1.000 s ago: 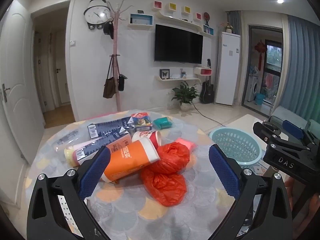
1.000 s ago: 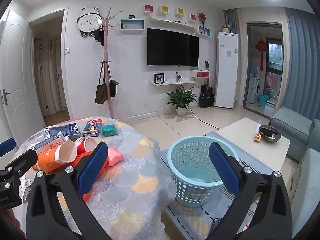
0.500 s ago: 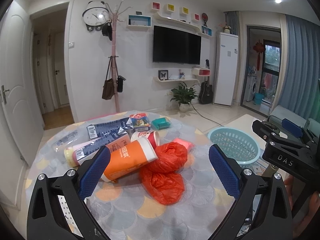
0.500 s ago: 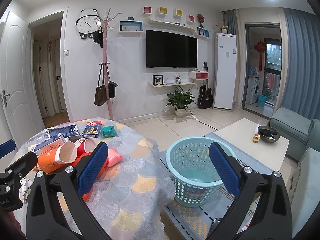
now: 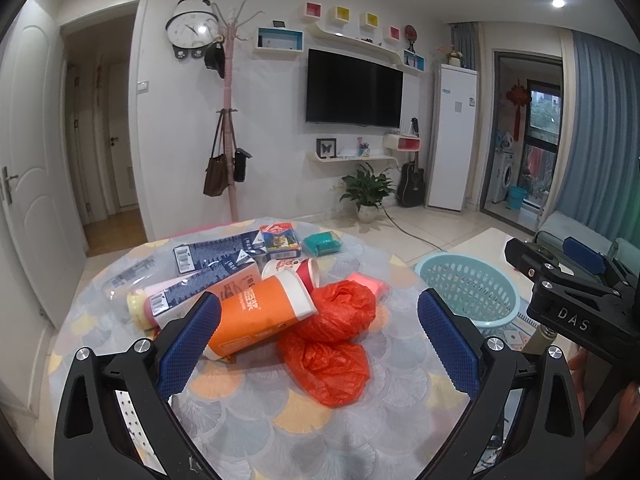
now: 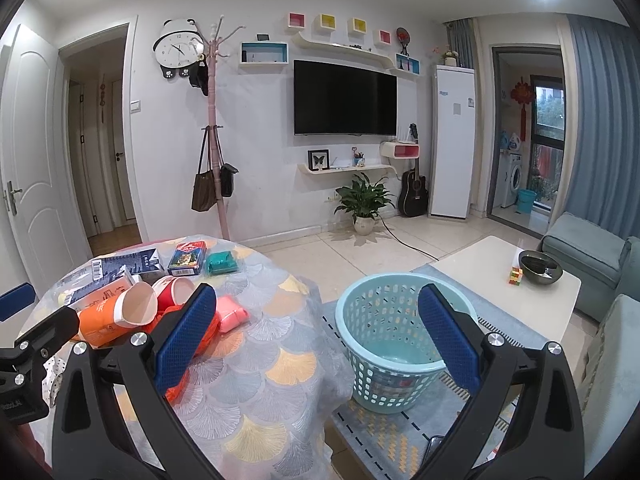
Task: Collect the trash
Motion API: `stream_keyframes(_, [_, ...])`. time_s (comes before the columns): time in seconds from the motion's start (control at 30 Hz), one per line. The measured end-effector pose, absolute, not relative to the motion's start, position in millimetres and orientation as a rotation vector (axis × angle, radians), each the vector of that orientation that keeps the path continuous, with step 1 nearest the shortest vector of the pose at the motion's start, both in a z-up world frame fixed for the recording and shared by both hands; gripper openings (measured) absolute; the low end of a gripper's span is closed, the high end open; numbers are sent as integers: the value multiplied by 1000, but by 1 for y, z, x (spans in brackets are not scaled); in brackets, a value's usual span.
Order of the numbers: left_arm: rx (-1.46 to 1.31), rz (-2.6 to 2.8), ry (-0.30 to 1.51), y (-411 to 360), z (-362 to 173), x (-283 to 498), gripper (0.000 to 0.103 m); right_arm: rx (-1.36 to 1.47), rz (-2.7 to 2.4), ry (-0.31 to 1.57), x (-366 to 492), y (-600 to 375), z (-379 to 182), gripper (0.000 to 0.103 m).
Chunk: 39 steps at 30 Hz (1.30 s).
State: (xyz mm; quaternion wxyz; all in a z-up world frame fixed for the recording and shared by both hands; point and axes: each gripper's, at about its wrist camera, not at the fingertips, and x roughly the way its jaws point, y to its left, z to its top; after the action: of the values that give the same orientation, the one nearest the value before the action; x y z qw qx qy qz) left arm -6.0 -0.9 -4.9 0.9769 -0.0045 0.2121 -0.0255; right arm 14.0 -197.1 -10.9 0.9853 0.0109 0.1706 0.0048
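Trash lies in a pile on the round table (image 5: pixel 256 420): a crumpled orange-red plastic bag (image 5: pixel 332 340), an orange paper cup (image 5: pixel 260 316) on its side, a red cup (image 5: pixel 296 270), dark blue cartons (image 5: pixel 216 250), a card box (image 5: pixel 280 236), a teal packet (image 5: pixel 322 243) and a pink packet (image 6: pixel 230 314). A light blue laundry-style basket (image 6: pixel 400 340) stands on the floor right of the table. My left gripper (image 5: pixel 318 340) is open and empty, above the table's near side, facing the bag. My right gripper (image 6: pixel 316 336) is open and empty, between table edge and basket.
A white coffee table (image 6: pixel 508 280) with a dark bowl stands behind the basket, with a blue-grey sofa (image 6: pixel 588 248) to its right. A coat stand (image 6: pixel 214 140) and a potted plant (image 6: pixel 362 204) stand by the far wall. A patterned rug (image 6: pixel 400 432) lies under the basket.
Both grippers have drifted slightly; the views shifted a little. Nothing was taken hold of and the trash has not moved.
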Motion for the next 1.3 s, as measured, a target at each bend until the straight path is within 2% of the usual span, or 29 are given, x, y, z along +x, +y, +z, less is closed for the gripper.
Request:
stream_keyframes(0.63, [-29,-27,410,8,-8,-14,95,-25,-4,332,11,-184,-11,96])
stream_keyframes(0.93, [-144,172,372,81,-15,-52,95,-34,51,364,17,-171,-19,96])
stream_keyframes(1.17, [-200,289,435,142,-29,-73,95,-60,146,445,37,-142,-32,96])
stream_keyframes(1.23, [-212,297,483,155,-37,-72,95,-80,189,471,47,-131,-38,92])
stream_keyframes(1.3, [-209,309,539,164,-47,-68,95,-95,229,499,55,-121,-43,75])
